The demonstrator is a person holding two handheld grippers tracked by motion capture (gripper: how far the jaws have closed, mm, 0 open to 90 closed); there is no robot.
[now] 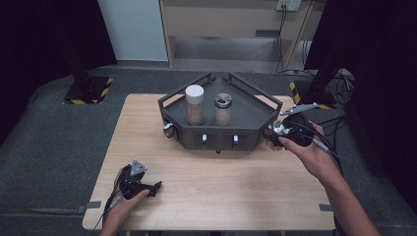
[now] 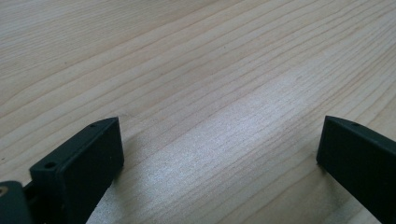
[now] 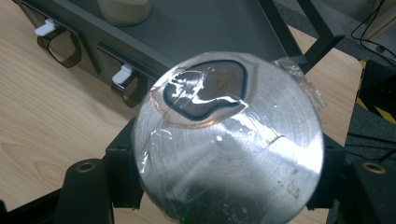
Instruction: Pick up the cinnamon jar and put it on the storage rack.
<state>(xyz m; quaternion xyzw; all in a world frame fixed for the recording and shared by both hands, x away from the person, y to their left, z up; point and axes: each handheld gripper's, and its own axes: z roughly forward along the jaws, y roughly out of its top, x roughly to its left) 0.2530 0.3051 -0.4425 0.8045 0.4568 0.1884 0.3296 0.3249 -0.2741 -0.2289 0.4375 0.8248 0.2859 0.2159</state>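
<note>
Hand-held gripper (image 1: pixel 156 186) on my left rests low over the bare wooden surface (image 2: pixel 210 70), jaws wide apart and empty, so I'd leave it parked. On my right, the hand-held gripper (image 1: pixel 276 132) is clamped on a round metal lid (image 3: pixel 229 144) just beside the dark tray (image 1: pixel 246 115). My guess is it belongs on a jar: I'd keep it level and move slowly toward the metal-topped jar (image 1: pixel 223 109), clearing the tray rail, with the white-capped jar (image 1: pixel 194 104) beside it.

Both matte black two-jaw left gripper (image 1: pixel 156 187) and right gripper (image 1: pixel 273 132) carry a grey three-cornered plate on top and trail dark cables. The flat, blocky left jaws show small screw holes. The person's forearms are bare, unsleeved.
</note>
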